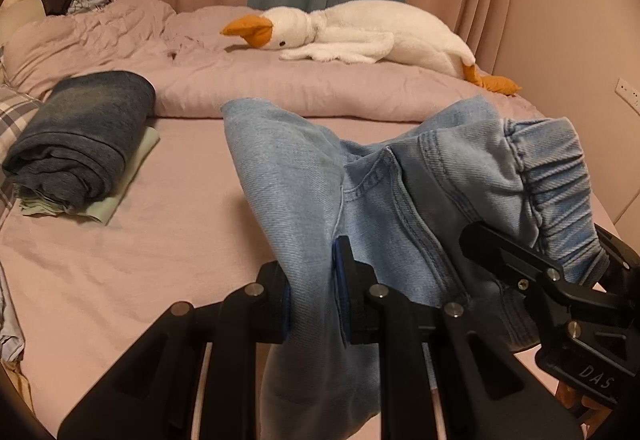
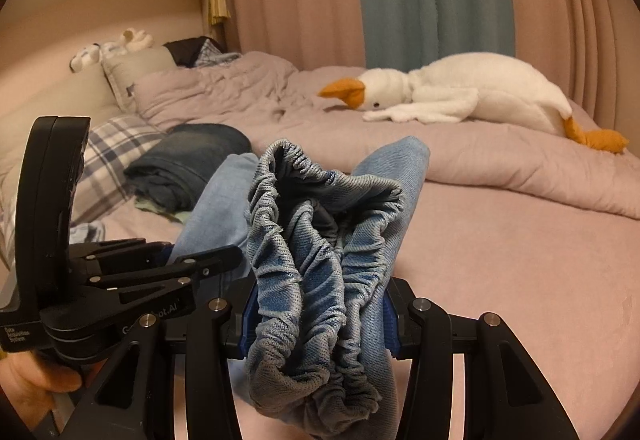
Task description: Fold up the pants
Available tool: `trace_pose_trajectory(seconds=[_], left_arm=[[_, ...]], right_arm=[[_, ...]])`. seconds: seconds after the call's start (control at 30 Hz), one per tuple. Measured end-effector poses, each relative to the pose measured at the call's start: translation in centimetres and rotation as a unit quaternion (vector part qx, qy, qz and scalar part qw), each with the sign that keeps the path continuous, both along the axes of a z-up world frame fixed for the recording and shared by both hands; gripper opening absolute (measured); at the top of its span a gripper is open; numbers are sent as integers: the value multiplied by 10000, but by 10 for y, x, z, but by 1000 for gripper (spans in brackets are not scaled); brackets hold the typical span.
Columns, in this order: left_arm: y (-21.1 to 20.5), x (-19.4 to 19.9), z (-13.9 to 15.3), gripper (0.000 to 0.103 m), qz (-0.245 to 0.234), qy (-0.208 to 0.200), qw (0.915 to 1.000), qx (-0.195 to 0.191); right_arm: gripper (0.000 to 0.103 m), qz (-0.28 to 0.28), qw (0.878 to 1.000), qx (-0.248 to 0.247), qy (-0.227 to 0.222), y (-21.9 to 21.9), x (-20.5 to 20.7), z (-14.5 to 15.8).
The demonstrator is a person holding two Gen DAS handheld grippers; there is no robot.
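Both grippers pinching the light blue pants (image 1: 304, 176) above the near bed (image 1: 160, 240), left gripper (image 1: 316, 296) on leg fabric, right gripper (image 2: 316, 316) on bunched waistband (image 2: 316, 240), which I reckon could slip loose.
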State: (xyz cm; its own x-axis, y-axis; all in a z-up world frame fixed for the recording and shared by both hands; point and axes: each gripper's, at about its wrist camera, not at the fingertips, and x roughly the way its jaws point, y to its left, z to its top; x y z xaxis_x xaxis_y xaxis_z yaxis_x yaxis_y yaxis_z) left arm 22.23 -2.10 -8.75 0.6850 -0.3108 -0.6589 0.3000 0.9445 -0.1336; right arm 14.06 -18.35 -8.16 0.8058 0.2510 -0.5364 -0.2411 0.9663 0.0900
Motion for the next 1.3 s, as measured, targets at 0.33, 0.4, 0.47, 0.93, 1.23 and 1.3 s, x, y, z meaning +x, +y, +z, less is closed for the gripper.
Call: trace_pose_trajectory(seconds=[0.33,0.4,0.47,0.93,1.23,1.3], left_arm=[[-10,22,-22,17,-4,299,9995,92],[-12,26,-24,17,3,329,9994,104],[-13,29,-25,17,4,344,9993,128],[-11,43,-46,20,42,481,9981,377],[2,53,-62,28,93,696,9965,450],[2,53,-65,30,79,726,9962,479]], right_arm=[[50,-119,9993,102,327,-7,20,-19],[50,-128,9992,112,356,-7,22,-21],[50,-138,9991,110,381,-6,24,-22],[50,-177,9973,144,700,-15,42,-35],[50,-334,9855,1017,1313,-55,59,-60],[50,-384,9816,1178,1454,-62,60,-68]])
